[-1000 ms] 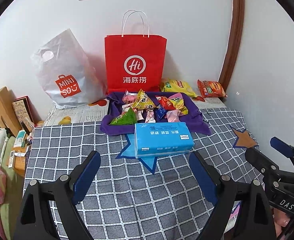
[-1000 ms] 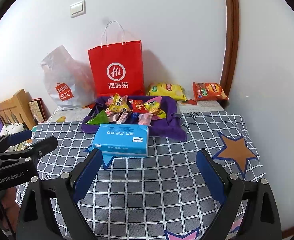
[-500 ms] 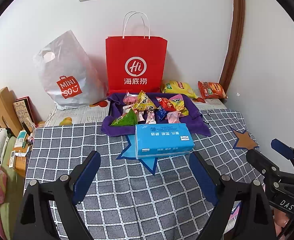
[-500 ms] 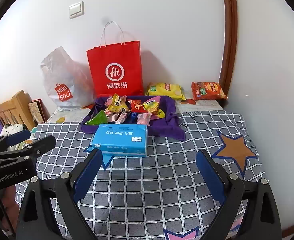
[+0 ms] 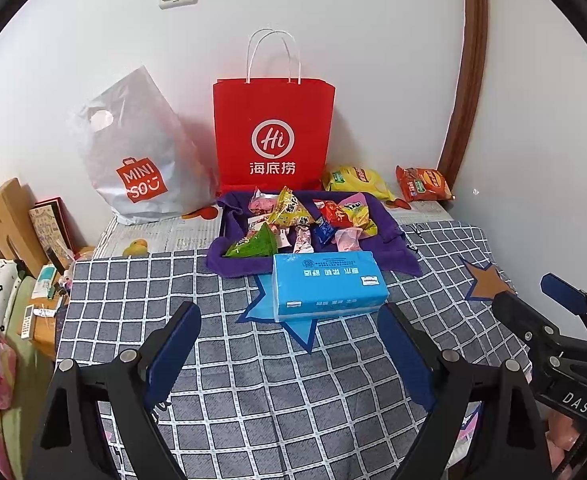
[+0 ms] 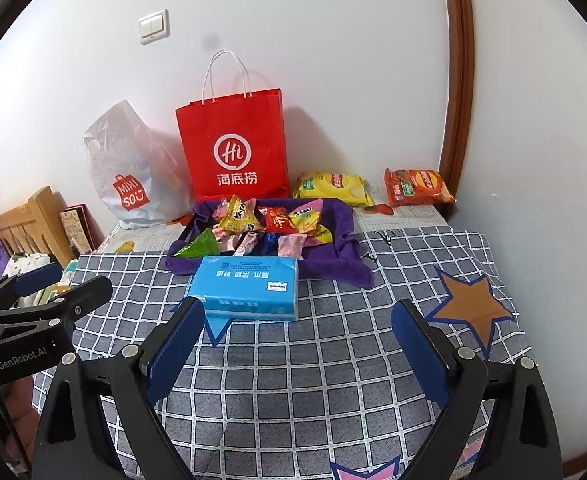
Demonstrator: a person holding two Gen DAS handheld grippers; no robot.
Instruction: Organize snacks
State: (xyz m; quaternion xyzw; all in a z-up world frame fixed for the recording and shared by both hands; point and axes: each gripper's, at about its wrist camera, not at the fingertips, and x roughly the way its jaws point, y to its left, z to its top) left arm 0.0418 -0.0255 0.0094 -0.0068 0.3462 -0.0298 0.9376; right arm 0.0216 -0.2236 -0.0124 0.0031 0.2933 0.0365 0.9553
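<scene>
Behind tissue box (image 5: pixel 327 285), snack tray (image 5: pixel 387 222) partly hidden — left gripper (image 5: pixel 289 334), right gripper (image 6: pixel 299 330) released, empty

I count two carrier bags, one red paper bag (image 5: pixel 273 136) and one grey plastic bag (image 5: pixel 133 152); two crisp packets, yellow (image 5: pixel 355 182) and orange (image 5: pixel 423 184); one blue tissue pack (image 5: pixel 327 284); one purple tray (image 5: pixel 385 220) of small snacks (image 5: pixel 293 220), too jumbled to count.

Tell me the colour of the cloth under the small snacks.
Purple cloth, clearest in the right wrist view.
</scene>
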